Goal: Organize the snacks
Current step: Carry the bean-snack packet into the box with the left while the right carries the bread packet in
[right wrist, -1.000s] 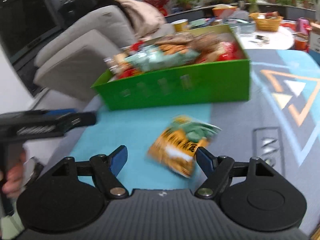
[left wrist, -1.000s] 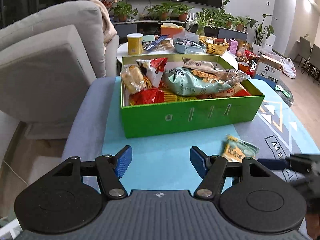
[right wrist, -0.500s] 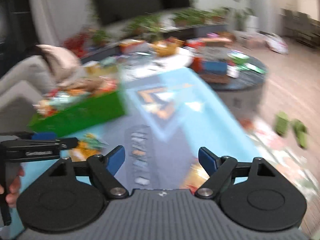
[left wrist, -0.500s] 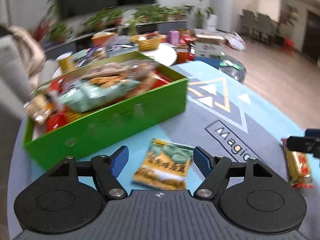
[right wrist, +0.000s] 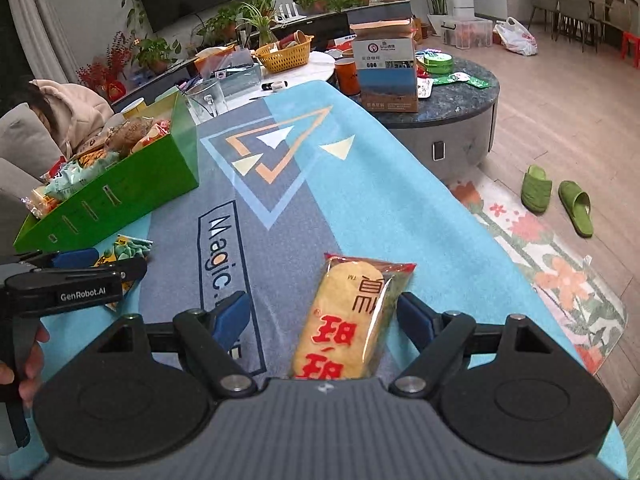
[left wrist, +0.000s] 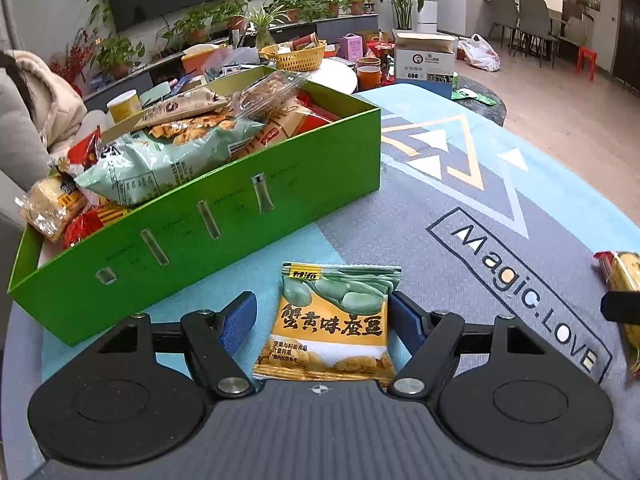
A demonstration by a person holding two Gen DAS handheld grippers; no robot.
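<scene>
Yellow bean packet (left wrist: 326,322) lies flat on the tabletop (left wrist: 460,200), right between your left tool (left wrist: 320,316)'s wide, empty jaws. The green box (left wrist: 224,224) is just past it, so your left hand is nearer.

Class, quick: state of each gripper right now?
Left gripper: open, straddling the bean snack packet on the mat, not gripping.
Right gripper: open around the rice cracker packet, not gripping.
</scene>
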